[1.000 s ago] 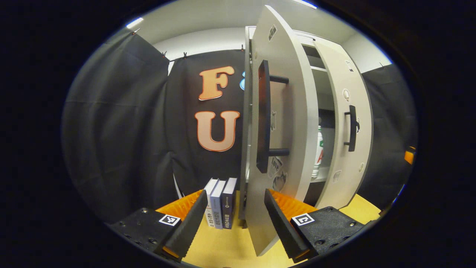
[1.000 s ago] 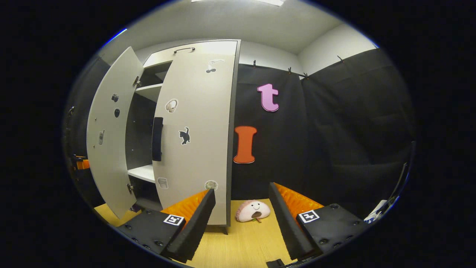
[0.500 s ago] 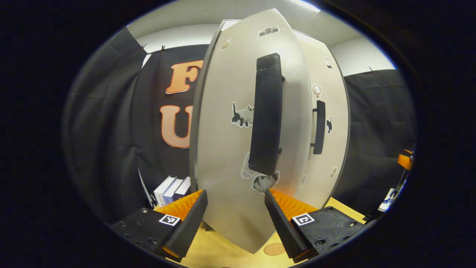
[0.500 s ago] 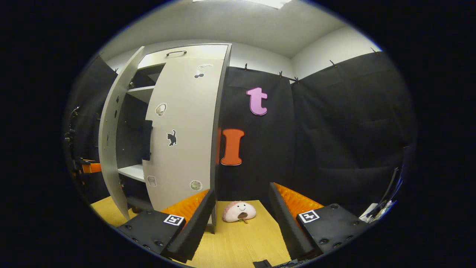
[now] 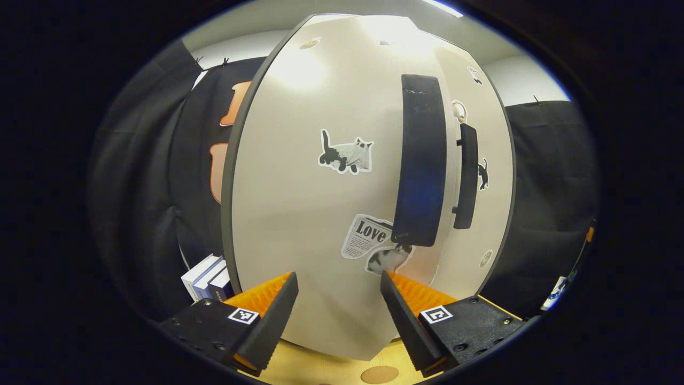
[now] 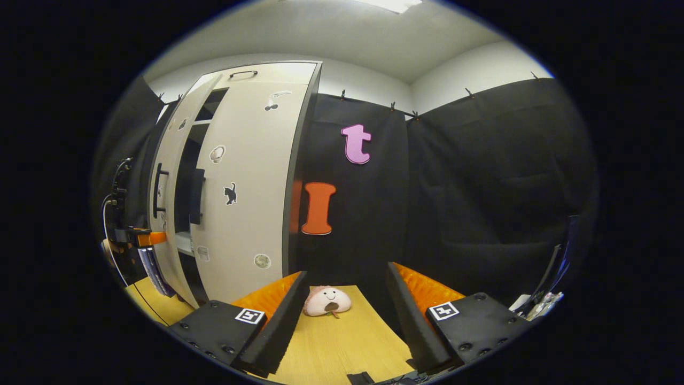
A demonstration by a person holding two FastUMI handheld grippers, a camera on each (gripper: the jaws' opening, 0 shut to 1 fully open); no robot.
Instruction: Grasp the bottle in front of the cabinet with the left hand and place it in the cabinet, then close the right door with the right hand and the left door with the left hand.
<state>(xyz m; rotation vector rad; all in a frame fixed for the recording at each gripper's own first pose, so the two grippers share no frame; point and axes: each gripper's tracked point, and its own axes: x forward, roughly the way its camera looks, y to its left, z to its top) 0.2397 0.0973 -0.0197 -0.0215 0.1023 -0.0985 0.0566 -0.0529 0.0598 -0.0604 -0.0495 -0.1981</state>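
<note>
So the whole thing now hangs on the left door [image 5: 320, 214]: it sits dead ahead of the left gripper [image 5: 337, 299], face-on and right up against it, taking up the middle of the left gripper view. Its jaws are spread wide with nothing between them, and I can't tell if the tips actually touch the panel. The door's tall black handle [image 5: 422, 160] runs vertical, up and right of the tips. In the right gripper view a dark gap shows between the left door [image 6: 163, 214] and the right door [image 6: 246, 182], so I'd guess one more push straight ahead finishes it. The left gripper is clearly the nearer one. The right gripper [image 6: 344, 315] hangs open too, well off to the side over the yellow table [image 6: 347, 347], near a plush toy [image 6: 327, 300]. The bottle is out of sight, presumably behind the doors. Books [image 5: 206, 275] stand lower left; black cloth all around.
</note>
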